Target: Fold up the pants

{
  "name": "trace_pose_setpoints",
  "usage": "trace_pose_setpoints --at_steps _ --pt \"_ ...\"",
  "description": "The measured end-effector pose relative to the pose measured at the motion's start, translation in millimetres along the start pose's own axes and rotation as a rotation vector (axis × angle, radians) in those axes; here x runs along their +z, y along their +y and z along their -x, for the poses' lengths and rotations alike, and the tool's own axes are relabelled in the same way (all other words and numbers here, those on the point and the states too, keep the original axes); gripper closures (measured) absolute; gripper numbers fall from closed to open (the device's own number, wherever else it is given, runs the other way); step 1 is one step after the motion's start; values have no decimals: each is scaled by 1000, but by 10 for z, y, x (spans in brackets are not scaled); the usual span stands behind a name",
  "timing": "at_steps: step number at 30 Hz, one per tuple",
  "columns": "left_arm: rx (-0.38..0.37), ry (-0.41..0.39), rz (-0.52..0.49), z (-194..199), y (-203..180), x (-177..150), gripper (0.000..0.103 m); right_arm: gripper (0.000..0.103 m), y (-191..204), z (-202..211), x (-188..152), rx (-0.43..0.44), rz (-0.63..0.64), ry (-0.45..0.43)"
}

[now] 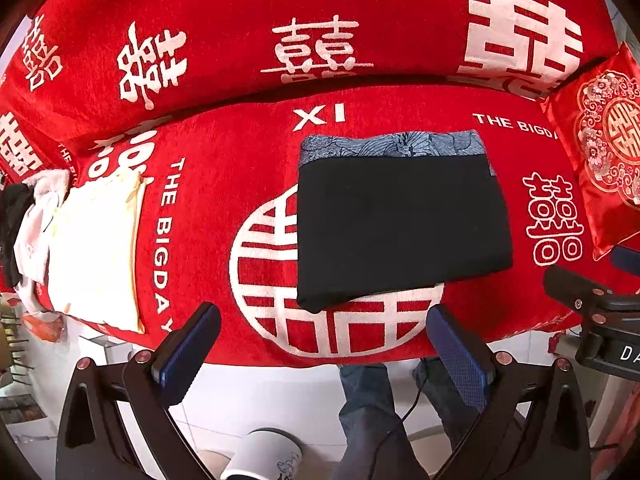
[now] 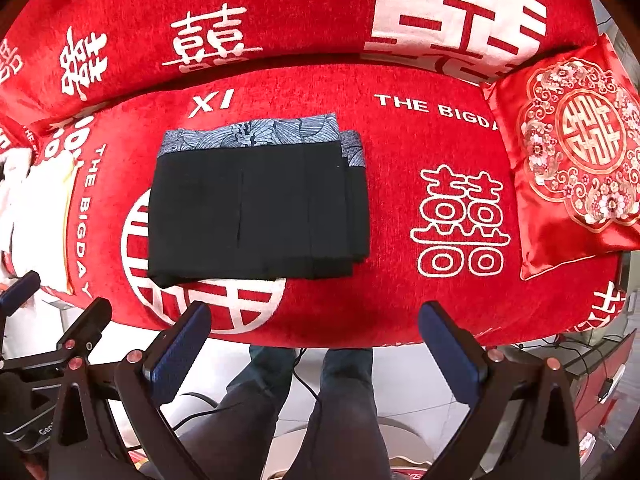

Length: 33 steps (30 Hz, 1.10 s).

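Folded black pants lie as a compact rectangle on the seat of a red sofa printed with white double-happiness characters and the words "THE BIGDAY". A blue-grey patterned waistband shows along the far edge of the pants, toward the sofa backrest. In the right wrist view the pants show several stacked layers stepped at their right edge, and the near edge rests over a large round white emblem on the seat.

The left gripper hangs just off the front edge of the seat, its 2 blue-padded fingers spread wide and holding nothing. The right gripper is likewise spread wide and empty, also short of the seat edge and apart from the pants.

Surroundings: a pile of cream and white garments lies at the left end of the seat, well apart from the pants, with a dark item beside it. A red embroidered cushion leans at the right end. Nothing lies between either gripper and the pants. Below the seat edge the person's legs in blue jeans stand on a pale tiled floor, with a black cable trailing beside them and a white cup at the lower edge of the left wrist view.
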<state>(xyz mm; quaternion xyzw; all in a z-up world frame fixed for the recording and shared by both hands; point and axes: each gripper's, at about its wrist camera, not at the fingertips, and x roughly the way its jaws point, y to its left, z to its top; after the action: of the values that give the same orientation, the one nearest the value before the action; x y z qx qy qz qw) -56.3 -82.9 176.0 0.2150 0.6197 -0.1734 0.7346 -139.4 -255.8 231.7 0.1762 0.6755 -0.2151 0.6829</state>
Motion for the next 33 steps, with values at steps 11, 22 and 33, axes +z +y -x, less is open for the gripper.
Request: trace_pose_setpoints --at_steps 11,22,33 --pt "10 -22 -4 16 58 9 0 0 54 18 25 -17 14 -14" --pt "5 -38 -14 47 56 11 0 0 65 16 17 -18 14 -14" --pt "7 -39 -11 48 46 7 0 0 77 11 11 -20 11 -14"
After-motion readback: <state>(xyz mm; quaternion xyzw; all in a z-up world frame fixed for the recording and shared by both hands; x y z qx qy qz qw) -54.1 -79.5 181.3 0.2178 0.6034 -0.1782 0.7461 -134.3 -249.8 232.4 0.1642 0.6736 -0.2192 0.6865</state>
